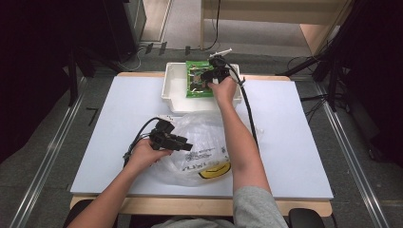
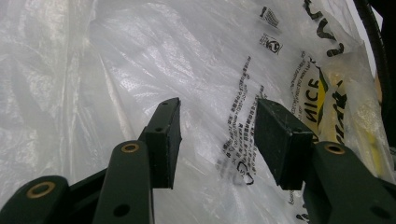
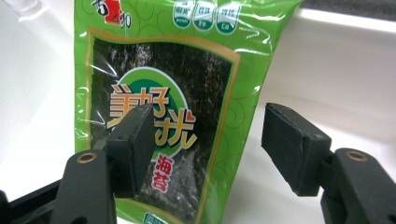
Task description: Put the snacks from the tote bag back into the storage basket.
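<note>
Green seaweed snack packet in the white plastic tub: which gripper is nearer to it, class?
Right. The right gripper is at the green seaweed snack packet in the white plastic tub, jaws open. The left gripper is back over the clear plastic bag.

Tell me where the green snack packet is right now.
The green snack packet lies in the white tray at the table's far edge in the high view, right under the right gripper, whose open jaws sit over it without pinching it.

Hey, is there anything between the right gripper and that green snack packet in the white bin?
Nothing visible. The right gripper has its jaws open just in front of the green seaweed packet, which leans inside the white bin. Only open air lies between the pads and the packet.
</note>
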Demonstrator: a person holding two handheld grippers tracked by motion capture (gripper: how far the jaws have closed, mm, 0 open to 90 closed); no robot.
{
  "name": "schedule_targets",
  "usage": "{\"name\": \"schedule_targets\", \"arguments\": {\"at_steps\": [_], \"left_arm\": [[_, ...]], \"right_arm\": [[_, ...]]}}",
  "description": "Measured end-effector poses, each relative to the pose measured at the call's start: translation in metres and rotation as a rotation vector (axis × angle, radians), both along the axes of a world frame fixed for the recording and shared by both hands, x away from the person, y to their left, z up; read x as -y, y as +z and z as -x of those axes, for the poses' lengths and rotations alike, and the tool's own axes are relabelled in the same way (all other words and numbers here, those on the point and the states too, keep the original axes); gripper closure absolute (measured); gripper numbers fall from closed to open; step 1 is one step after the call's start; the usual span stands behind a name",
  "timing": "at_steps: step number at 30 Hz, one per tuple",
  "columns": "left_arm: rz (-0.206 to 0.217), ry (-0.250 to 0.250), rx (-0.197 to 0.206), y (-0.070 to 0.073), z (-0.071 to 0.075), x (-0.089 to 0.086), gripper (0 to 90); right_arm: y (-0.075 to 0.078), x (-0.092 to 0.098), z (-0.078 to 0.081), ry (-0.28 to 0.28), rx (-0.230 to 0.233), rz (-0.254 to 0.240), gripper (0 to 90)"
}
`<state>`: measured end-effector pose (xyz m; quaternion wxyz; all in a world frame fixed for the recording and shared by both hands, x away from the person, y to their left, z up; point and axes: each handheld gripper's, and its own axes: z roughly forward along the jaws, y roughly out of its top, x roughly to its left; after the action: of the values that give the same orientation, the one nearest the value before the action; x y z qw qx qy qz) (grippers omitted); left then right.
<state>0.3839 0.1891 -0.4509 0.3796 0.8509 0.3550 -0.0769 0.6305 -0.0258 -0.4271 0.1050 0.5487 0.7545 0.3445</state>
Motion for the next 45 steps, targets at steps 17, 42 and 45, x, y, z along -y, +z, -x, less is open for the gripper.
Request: {"name": "schedule_targets", "arguments": {"at_steps": [17, 42, 45], "left_arm": [[-0.007, 0.002, 0.003, 0.0, 0.0, 0.0, 51.1], [0.004, 0.027, -0.016, 0.001, -0.002, -0.001, 46.3], [0.007, 0.028, -0.014, 0.001, -0.002, -0.001, 45.6]], "right_arm": [[0.017, 0.003, 0.013, -0.006, 0.033, -0.022, 37.8], [0.034, 0.023, 0.053, 0.06, 0.069, -0.041, 38.0], [0.034, 0.026, 0.058, 0.071, 0.068, -0.042, 38.4]]}}
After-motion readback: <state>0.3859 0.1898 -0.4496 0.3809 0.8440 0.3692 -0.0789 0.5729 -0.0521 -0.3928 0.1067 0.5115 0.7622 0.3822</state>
